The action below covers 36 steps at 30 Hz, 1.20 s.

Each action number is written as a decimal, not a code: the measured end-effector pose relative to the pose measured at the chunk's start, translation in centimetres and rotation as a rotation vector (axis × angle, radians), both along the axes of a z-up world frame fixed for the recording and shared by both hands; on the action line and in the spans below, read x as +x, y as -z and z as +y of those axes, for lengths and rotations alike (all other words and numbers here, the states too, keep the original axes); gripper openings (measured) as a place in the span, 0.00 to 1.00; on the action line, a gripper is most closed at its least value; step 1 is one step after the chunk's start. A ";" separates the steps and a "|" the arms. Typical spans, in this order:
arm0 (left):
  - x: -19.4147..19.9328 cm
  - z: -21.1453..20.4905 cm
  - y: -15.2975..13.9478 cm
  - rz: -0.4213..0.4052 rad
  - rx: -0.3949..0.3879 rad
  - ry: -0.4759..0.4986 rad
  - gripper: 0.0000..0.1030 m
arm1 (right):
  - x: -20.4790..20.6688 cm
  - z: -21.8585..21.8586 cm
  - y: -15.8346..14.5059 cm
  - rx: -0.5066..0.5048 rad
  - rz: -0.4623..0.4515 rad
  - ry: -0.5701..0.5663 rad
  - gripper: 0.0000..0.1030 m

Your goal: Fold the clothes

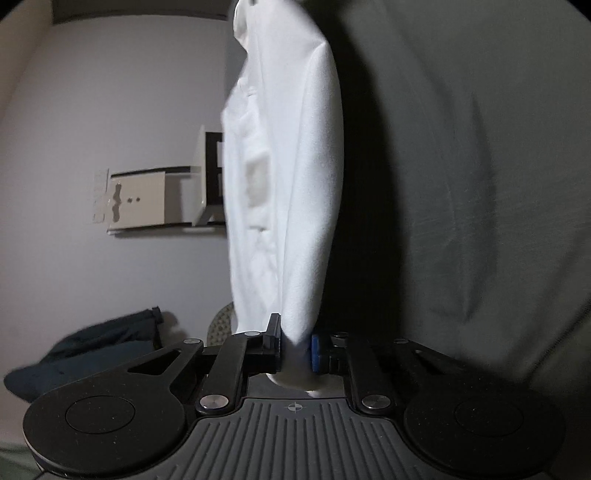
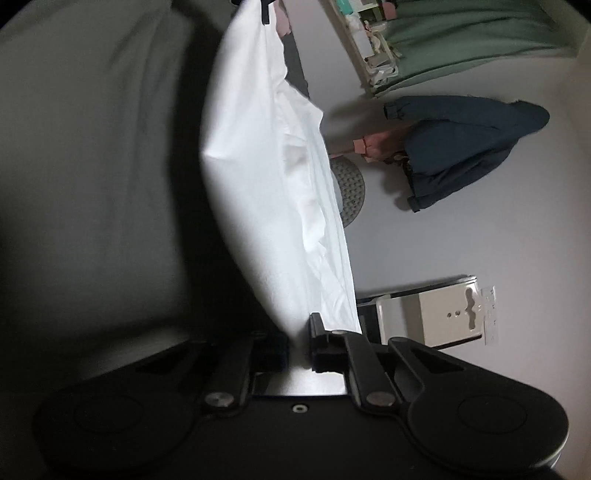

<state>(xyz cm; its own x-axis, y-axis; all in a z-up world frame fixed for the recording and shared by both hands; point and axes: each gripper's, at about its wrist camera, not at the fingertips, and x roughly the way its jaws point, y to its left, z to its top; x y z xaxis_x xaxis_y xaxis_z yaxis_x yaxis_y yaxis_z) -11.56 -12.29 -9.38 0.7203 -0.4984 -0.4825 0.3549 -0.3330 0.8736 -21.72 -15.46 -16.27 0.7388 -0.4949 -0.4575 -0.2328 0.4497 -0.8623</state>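
Observation:
A white garment stretches away from my left gripper, whose jaws are shut on its near edge. In the right wrist view the same white garment runs up from my right gripper, which is shut on another edge of it. The cloth hangs taut between the two grippers, lifted off the pale table. At the far end of the cloth the other gripper's black fingertip shows at the top of the right wrist view.
A dark blue garment lies on the pale table, also seen as the dark blue garment. A round dotted mat, a white box, a hand and a green curtain are nearby. Grey fabric fills one side.

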 end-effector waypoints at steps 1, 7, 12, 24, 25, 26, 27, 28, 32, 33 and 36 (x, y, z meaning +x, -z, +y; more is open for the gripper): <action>-0.7 0.8 -0.8 0.013 -0.002 0.005 0.13 | -0.8 0.7 -0.8 0.010 0.016 -0.010 0.10; -6.4 5.0 -5.3 0.226 0.031 -0.019 0.13 | -5.9 5.9 -4.5 0.101 0.207 -0.054 0.10; -9.5 7.3 -7.7 0.403 0.099 -0.035 0.13 | -9.3 9.8 -6.4 0.248 0.372 -0.088 0.10; 0.6 4.0 -11.5 0.533 -0.063 -0.195 0.14 | -0.9 1.5 -11.8 0.575 0.281 0.091 0.11; 1.8 3.4 -11.2 0.540 -0.068 -0.209 0.14 | 0.2 0.5 -11.8 0.598 0.279 0.107 0.11; 2.9 3.0 -10.9 0.549 -0.077 -0.226 0.14 | 1.2 -0.3 -11.8 0.614 0.278 0.121 0.11; 4.1 2.5 -10.6 0.558 -0.085 -0.244 0.14 | 2.1 -1.1 -11.7 0.626 0.277 0.135 0.11; 5.2 1.9 -10.3 0.572 -0.098 -0.265 0.14 | 2.7 -1.8 -11.5 0.636 0.275 0.150 0.11; 9.4 0.4 -9.0 0.654 -0.171 -0.359 0.14 | 4.9 -5.1 -10.2 0.691 0.264 0.212 0.12; 10.1 0.4 -8.4 0.670 -0.182 -0.380 0.14 | 5.6 -6.0 -9.8 0.710 0.261 0.229 0.12; 12.2 0.0 -6.4 0.710 -0.191 -0.430 0.14 | 7.7 -8.1 -8.3 0.759 0.256 0.261 0.12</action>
